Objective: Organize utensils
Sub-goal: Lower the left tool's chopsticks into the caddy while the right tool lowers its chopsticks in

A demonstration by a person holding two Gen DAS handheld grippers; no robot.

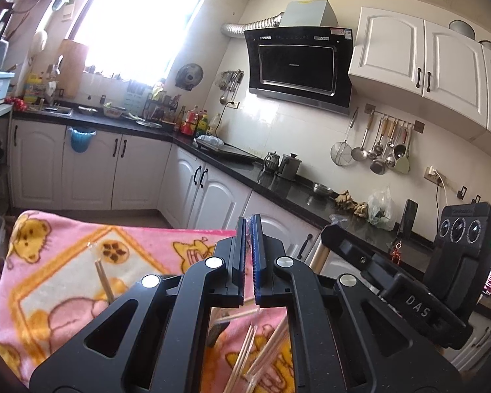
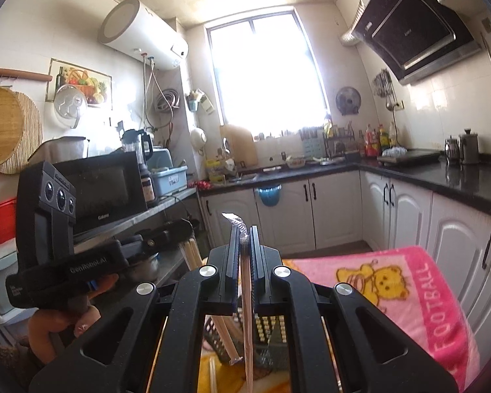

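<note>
The right gripper [image 2: 245, 245] pinches 1 wrapped pair of chopsticks [image 2: 246, 294]; its clear wrapper tip sticks up past the jaws. The left gripper [image 1: 249, 245] has its jaws pressed together, and I cannot tell if anything is between them. Both are up above a pink blanket [image 1: 65, 262] with yellow bears. More chopsticks [image 1: 262, 347] lie on the blanket under the left gripper.
</note>
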